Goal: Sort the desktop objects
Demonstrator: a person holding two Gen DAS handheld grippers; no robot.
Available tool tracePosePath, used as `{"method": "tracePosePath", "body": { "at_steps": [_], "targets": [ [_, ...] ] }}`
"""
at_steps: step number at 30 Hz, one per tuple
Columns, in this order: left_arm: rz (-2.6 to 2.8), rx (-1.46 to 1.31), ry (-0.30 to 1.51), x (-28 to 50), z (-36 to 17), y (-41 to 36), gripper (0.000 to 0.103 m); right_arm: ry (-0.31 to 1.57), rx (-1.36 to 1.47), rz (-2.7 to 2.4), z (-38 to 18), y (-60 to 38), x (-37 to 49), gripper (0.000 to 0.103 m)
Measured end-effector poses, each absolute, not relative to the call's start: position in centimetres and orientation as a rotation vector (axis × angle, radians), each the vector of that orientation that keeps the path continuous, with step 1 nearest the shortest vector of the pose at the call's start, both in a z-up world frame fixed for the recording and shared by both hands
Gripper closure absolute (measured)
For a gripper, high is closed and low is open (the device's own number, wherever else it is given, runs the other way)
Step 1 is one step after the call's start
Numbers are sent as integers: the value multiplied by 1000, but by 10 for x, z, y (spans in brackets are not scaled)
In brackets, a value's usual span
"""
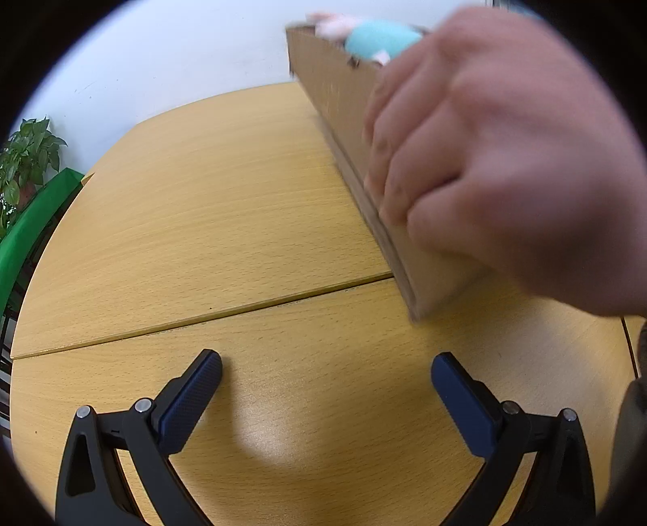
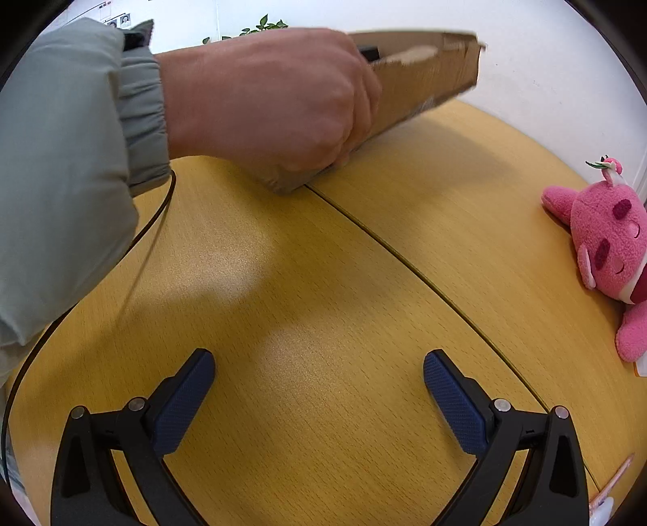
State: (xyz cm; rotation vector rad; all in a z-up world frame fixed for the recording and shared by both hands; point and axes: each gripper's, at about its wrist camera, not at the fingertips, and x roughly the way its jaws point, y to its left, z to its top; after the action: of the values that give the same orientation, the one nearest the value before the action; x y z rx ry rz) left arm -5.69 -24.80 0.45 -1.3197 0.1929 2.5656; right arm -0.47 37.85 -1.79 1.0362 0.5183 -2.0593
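A person's bare hand (image 1: 497,162) grips the near end of a brown cardboard box (image 1: 335,93), tilted with one corner on the wooden table (image 1: 202,202). A light blue plush (image 1: 380,38) and a pale pink plush (image 1: 331,22) stick out of the box's top. My left gripper (image 1: 326,378) hovers open over bare table, short of the box. In the right wrist view the same hand (image 2: 275,101) holds the box (image 2: 424,77), blurred. My right gripper (image 2: 318,374) is open and holds nothing. A pink plush bear (image 2: 606,242) lies on the table at the far right.
A grey-green sleeve (image 2: 60,162) fills the left of the right wrist view, with a black cable (image 2: 153,218) trailing below it. A potted plant (image 1: 28,158) and a green panel (image 1: 32,226) stand past the table's left edge. A seam (image 2: 404,259) crosses the tabletop.
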Motion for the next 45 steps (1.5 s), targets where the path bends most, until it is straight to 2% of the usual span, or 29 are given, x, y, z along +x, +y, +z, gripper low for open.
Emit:
{"method": "tracePosePath", "body": {
  "at_steps": [45],
  "targets": [
    [2566,-1317,192,-48,-7,-233,0,519,1036,-2058,-16,379,17,0]
  ]
}}
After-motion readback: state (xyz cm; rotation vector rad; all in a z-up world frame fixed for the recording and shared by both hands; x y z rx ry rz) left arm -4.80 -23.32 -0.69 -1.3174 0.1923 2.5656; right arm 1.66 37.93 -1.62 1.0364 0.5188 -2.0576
